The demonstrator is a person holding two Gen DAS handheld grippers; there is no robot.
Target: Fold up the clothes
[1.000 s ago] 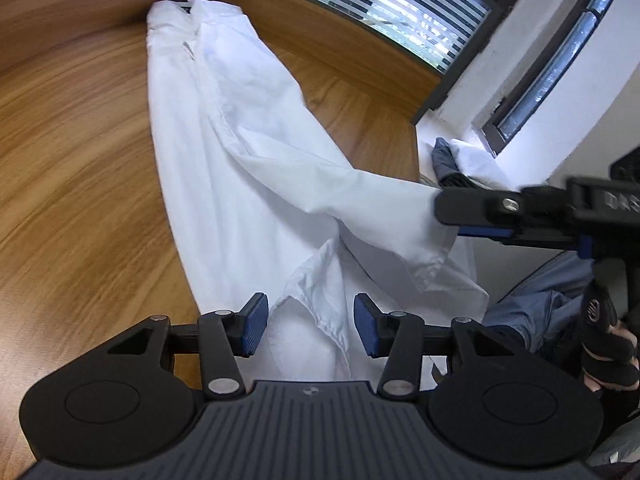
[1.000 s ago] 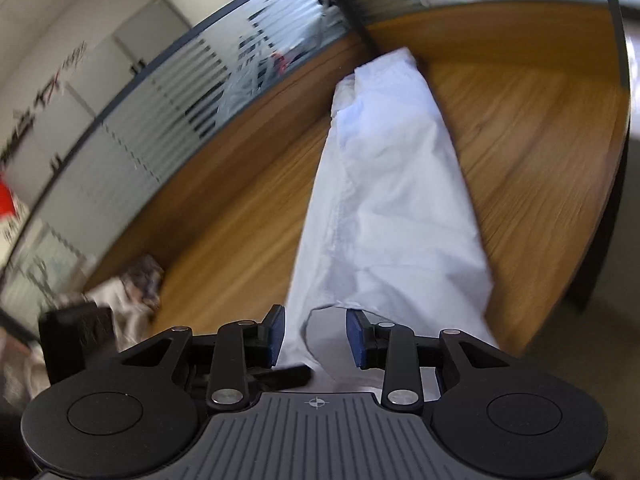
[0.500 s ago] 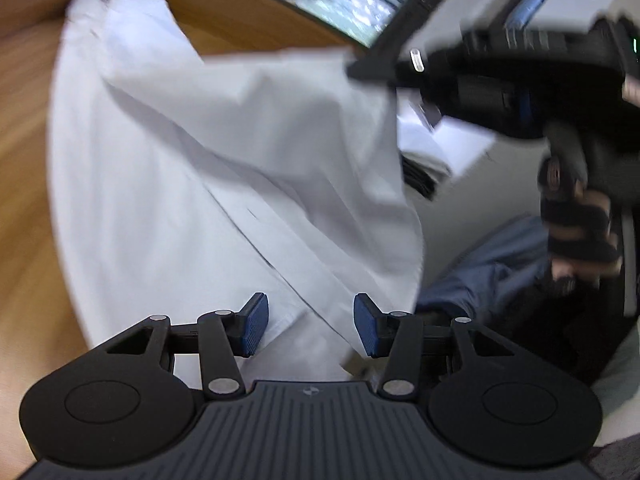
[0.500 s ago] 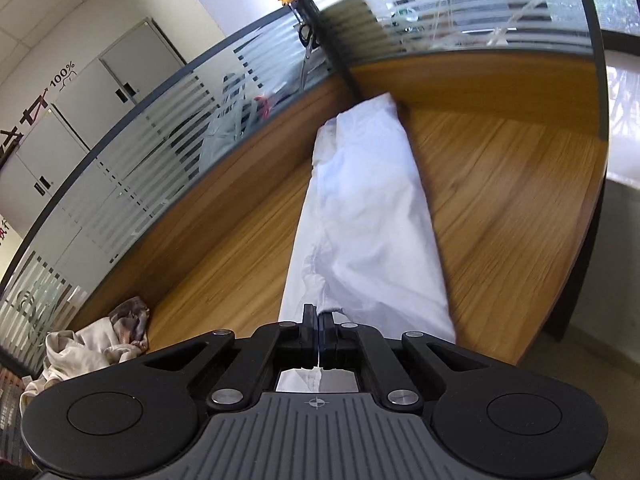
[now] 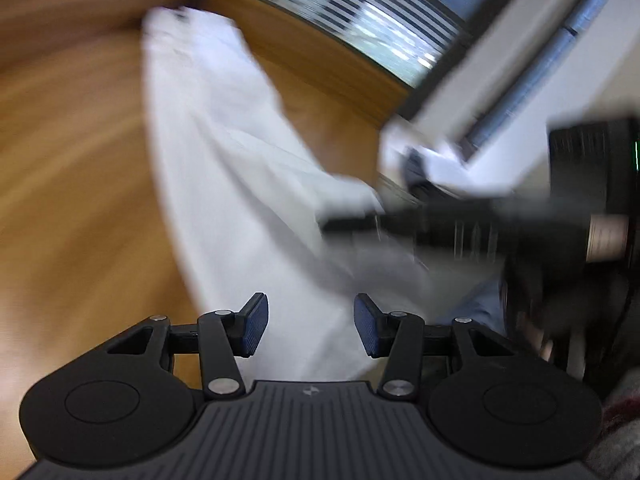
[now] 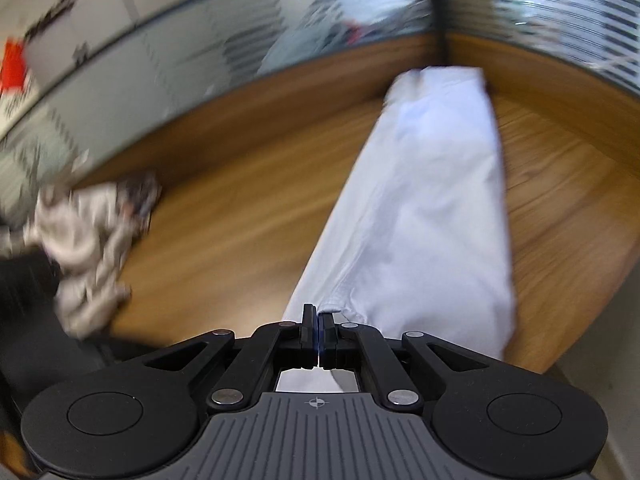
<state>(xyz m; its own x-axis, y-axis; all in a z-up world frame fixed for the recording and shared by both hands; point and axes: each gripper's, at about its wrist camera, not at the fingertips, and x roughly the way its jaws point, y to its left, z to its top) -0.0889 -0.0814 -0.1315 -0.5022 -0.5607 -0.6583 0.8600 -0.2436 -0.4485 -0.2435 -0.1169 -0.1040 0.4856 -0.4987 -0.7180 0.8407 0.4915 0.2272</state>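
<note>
1. Garment (image 6: 432,200): white, lying lengthwise on table (image 6: 240,208).
2. Right gripper (image 6: 318,326): fingers pinched shut on garment's near edge.
3. Left gripper (image 5: 310,326): fingers apart, gripping nothing, above garment.
4. Right view only: crumpled clothes (image 6: 88,240).

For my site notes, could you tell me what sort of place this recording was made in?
Most likely an office or meeting room, not a home. A large wooden table is ringed by striped frosted-glass partitions, with what look like grey cabinets behind. White trousers lie across the table.
</note>
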